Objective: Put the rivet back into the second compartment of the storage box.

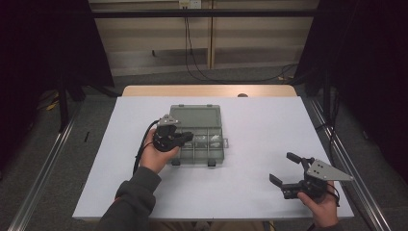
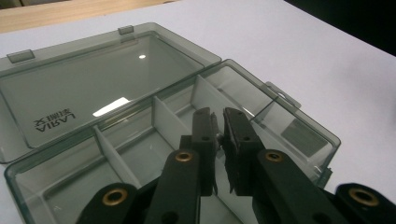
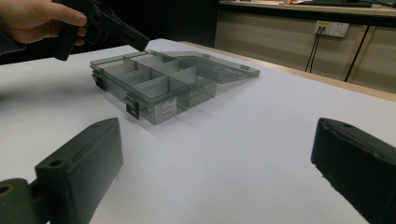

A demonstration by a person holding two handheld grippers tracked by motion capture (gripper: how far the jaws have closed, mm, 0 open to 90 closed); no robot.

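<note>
From the high view, the open box [image 1: 197, 136] sits mid-counter [image 1: 260, 192], lid laid back; the left claw [image 1: 185, 138] hovers over its compartments, while the right claw [image 1: 285, 169] waits well apart near the front edge, spread wide and holding nothing. In the left gripper view, the left claw [image 2: 219, 140] is nearly closed above a middle compartment, pinching something small I cannot identify. In the right gripper view, the box [image 3: 159, 88] stands open beyond the right claw [image 3: 219, 154]. Judging by this, sorting is under way and closing the lid remains.
</note>
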